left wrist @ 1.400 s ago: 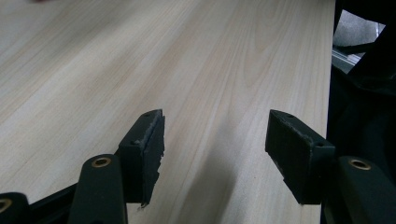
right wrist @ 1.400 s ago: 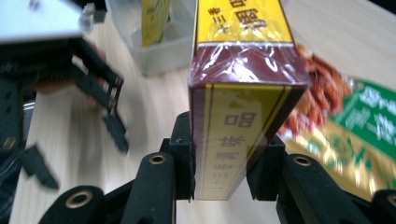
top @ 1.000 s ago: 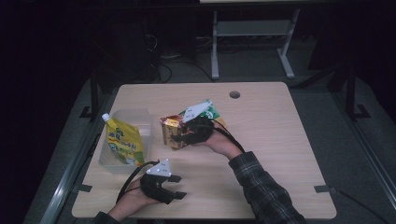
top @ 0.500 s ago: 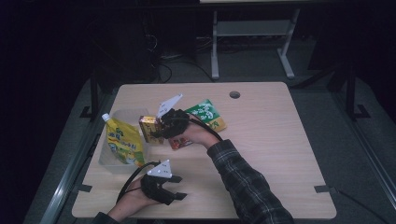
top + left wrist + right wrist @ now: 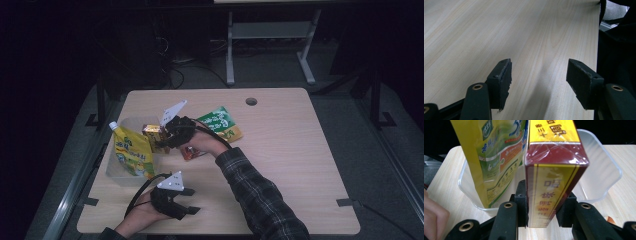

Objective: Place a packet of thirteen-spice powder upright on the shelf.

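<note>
- Our right gripper (image 5: 167, 136) has its jaws clamped on a red-and-yellow box (image 5: 554, 182): one jaw on each broad face, near the box's lower end, and the box stands upright between them.
- From the right gripper view, the box rises straight ahead of the jaws and its top sits over the near rim of a clear plastic bin (image 5: 609, 170).
- Just left of the box, a yellow-green pouch (image 5: 496, 157) stands inside the bin. It's very close to the box; we can't tell whether they touch.
- From the high view, the box (image 5: 152, 135) is at the bin's (image 5: 116, 172) right edge, and the pouch (image 5: 131, 152) leans up out of it.
- Behind the right gripper: a green packet (image 5: 220, 124) flat on the table, plus a small reddish item (image 5: 192, 152) under the hand, too hidden to identify.
- Our left gripper (image 5: 172, 200) has its jaws spread wide with nothing between them. It sits low over bare wood near the table's (image 5: 499, 32) front edge, well apart from the bin.
- Surface: light wood table with a round cable hole (image 5: 251, 101) at the far side.
- Room: dark, with a grey floor, a metal stand (image 5: 270, 35) and cables beyond the table.
</note>
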Demonstrator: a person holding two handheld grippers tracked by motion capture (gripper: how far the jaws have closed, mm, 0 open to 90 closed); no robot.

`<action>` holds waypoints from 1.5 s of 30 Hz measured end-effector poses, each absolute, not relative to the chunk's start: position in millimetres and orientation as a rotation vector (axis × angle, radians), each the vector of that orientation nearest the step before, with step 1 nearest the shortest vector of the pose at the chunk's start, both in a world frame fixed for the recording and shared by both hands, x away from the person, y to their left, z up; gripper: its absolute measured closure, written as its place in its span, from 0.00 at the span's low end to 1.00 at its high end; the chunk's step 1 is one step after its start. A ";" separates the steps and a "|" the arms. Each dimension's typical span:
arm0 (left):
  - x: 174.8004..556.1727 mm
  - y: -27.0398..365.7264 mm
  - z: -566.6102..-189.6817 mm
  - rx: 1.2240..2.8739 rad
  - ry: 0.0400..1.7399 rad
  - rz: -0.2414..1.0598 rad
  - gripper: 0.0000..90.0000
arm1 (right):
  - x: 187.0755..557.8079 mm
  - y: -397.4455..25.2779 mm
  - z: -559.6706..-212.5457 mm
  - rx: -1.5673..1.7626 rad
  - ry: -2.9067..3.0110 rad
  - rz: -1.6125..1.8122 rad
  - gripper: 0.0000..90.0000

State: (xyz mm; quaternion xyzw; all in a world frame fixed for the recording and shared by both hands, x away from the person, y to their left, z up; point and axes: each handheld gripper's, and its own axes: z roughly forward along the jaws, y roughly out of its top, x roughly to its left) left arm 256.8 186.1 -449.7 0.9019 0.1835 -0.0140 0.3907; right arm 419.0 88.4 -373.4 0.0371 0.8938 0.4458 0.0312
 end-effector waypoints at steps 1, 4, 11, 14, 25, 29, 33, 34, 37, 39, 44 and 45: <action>256.7 186.0 -449.7 2.291 0.466 -0.036 0.40 | 419.6 88.9 -373.8 0.112 2.753 1.379 0.75; 256.8 185.8 -449.6 2.295 0.460 -0.035 0.40 | 420.2 91.6 -373.8 0.112 2.754 1.381 0.75; 256.1 184.8 -449.5 2.290 0.459 -0.039 0.40 | 422.9 105.2 -371.2 0.076 2.765 1.357 0.74; 256.0 185.0 -449.3 2.295 0.453 -0.039 0.41 | 424.5 111.7 -371.9 0.068 2.772 1.371 0.74; 254.5 183.1 -449.5 2.287 0.461 -0.050 0.40 | 430.3 127.1 -373.9 0.024 2.781 1.397 0.74; 254.3 183.0 -449.4 2.287 0.457 -0.049 0.40 | 432.0 131.5 -375.4 0.019 2.791 1.415 0.74; 254.1 182.7 -449.4 2.293 0.452 -0.051 0.40 | 433.0 136.5 -379.5 -0.004 2.804 1.406 0.74; 253.9 182.5 -449.5 2.293 0.452 -0.053 0.40 | 433.0 138.5 -381.1 -0.006 2.814 1.392 0.74; 253.2 182.3 -449.5 2.282 0.462 -0.058 0.40 | 435.1 142.8 -385.9 -0.016 2.821 1.384 0.74; 253.3 182.8 -449.5 2.283 0.460 -0.056 0.40 | 435.9 144.4 -388.8 -0.011 2.829 1.387 0.74; 252.5 182.9 -449.7 2.283 0.466 -0.059 0.40 | 438.0 143.2 -390.0 0.029 2.815 1.409 0.65; 252.1 182.6 -449.8 2.278 0.471 -0.061 0.41 | 438.3 142.2 -389.3 0.028 2.802 1.407 0.64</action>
